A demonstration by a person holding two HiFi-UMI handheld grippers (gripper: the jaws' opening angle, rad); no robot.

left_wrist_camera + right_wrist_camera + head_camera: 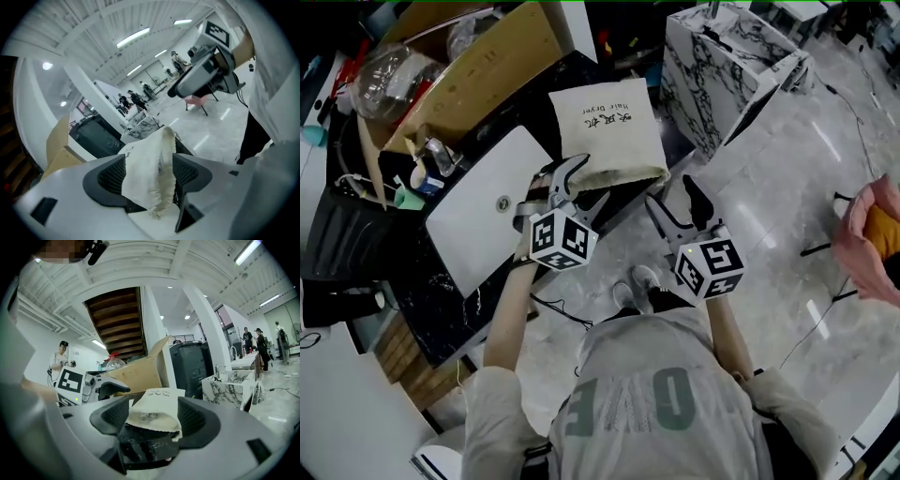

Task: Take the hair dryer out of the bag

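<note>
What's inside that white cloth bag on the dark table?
The bag lies open-mouthed; the right gripper view shows only a dim greyish shape just inside. Cloth covers the rest, so what it is cannot be told.

The bag [605, 127] lies with its mouth toward me at the edge of the tabletop [441, 300]. My right tool [672, 194], jaws apart, faces that mouth with open floor [769, 206] around it. My left tool [581, 186] is clamped on the mouth's left rim and crowds that side. A white panel [483, 216] lies just left of the bag. A cardboard box [487, 66] stands behind it on the left. A marbled cabinet [722, 66] stands to the right, across a gap.
</note>
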